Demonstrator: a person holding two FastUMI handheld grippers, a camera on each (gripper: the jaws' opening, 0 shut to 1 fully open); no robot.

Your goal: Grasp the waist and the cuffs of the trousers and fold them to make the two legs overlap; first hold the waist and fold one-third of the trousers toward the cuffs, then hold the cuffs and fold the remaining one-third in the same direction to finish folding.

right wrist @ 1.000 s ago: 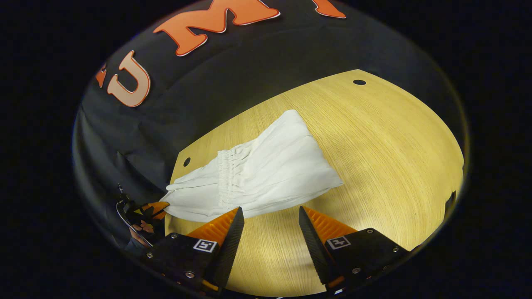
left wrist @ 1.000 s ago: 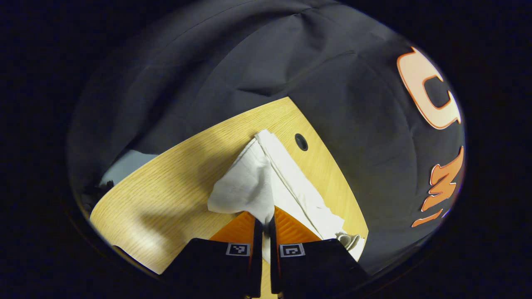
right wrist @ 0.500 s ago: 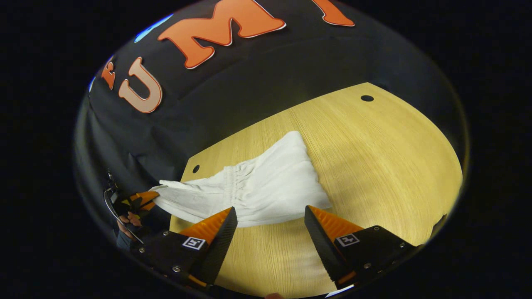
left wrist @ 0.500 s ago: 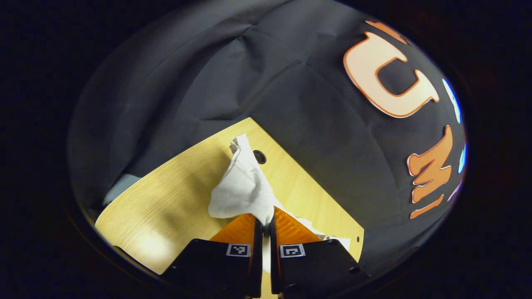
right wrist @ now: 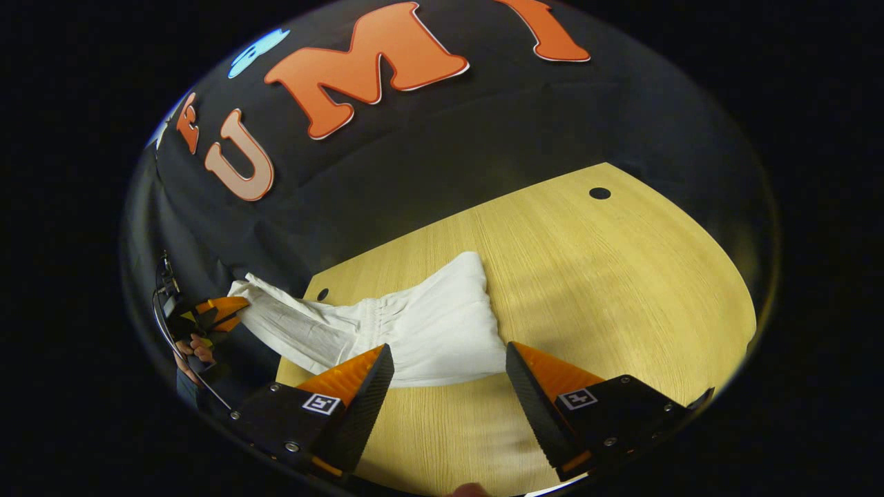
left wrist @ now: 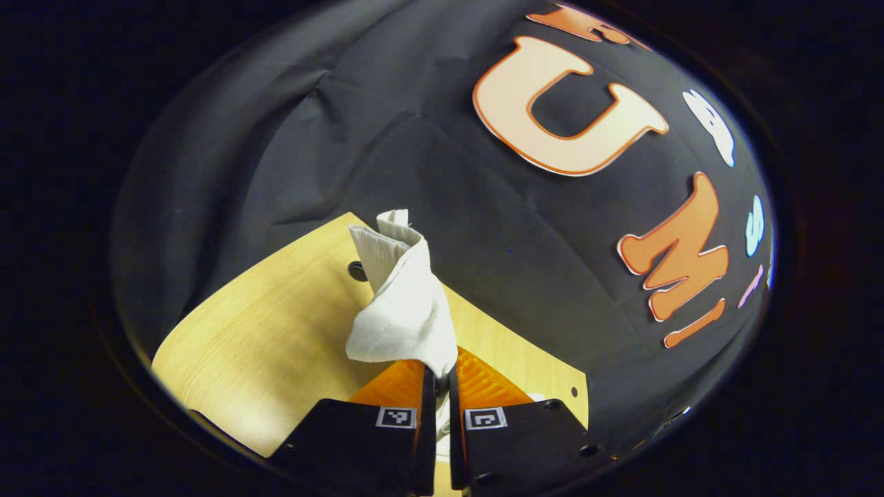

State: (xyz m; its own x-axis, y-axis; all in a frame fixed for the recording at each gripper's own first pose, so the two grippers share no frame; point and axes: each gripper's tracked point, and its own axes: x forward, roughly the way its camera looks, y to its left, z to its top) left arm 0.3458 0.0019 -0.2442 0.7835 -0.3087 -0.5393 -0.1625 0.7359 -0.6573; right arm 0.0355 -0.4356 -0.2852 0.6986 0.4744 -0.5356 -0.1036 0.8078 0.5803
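Two of the three folds appear complete or under way: the trousers lie on the wooden table as a narrow bundle with the gathered waistband resting on top, which suggests the legs already overlap and the waist third is folded over. The left gripper is clenched on the cuff end, lifted clear of the table toward 12 o'clock; in the right gripper view it sits at 9 o'clock with cloth stretched taut. The right gripper is released, its jaws spread wide, poised just beside the bundle's near edge. Remaining: carry the cuffs over the bundle and lay them flat.
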